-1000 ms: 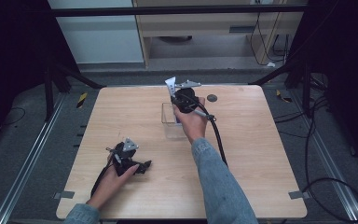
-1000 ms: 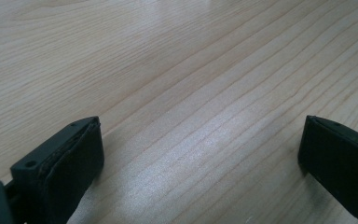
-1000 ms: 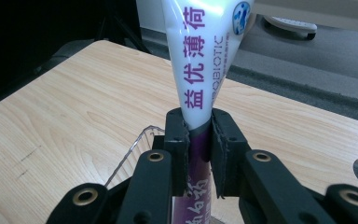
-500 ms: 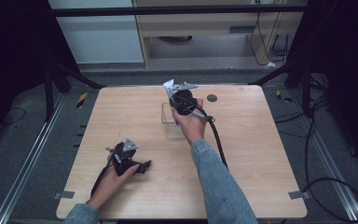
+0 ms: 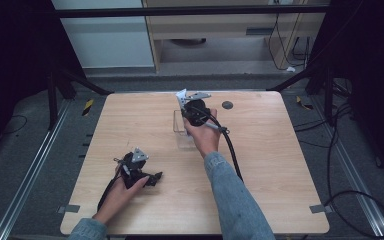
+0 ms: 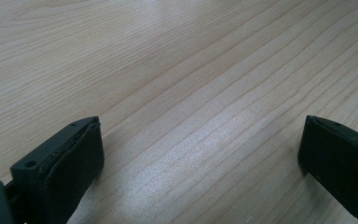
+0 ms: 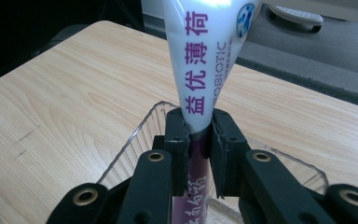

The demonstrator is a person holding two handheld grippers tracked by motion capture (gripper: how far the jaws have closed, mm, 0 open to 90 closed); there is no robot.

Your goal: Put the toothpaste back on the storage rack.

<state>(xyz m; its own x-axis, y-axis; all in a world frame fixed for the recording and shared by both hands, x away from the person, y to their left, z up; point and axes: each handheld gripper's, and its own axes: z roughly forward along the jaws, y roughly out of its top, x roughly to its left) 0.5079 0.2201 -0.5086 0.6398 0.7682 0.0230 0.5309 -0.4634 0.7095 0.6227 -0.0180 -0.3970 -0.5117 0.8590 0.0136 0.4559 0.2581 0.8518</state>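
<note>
A white tube (image 7: 204, 56) with purple lettering stands nearly upright in the right gripper view, and my right gripper (image 7: 199, 140) is shut on its lower part. Below it is a clear plastic box (image 7: 135, 140) on the table. In the high view the right gripper (image 5: 190, 107) holds the tube (image 5: 181, 96) over the clear box (image 5: 179, 126) at the table's far middle. My left gripper (image 5: 152, 177) rests low on the table at the near left, jaws wide apart. In the left gripper view its fingers (image 6: 60, 163) frame bare wood with nothing between them.
A small dark round disc (image 5: 227, 105) lies on the wooden table (image 5: 280, 165) right of the box. A black cable (image 5: 232, 150) trails from the right gripper along the forearm. Dark frame posts and floor cables surround the table.
The right gripper with the tube has shifted slightly left over the clear box. The left gripper has stayed in place.
</note>
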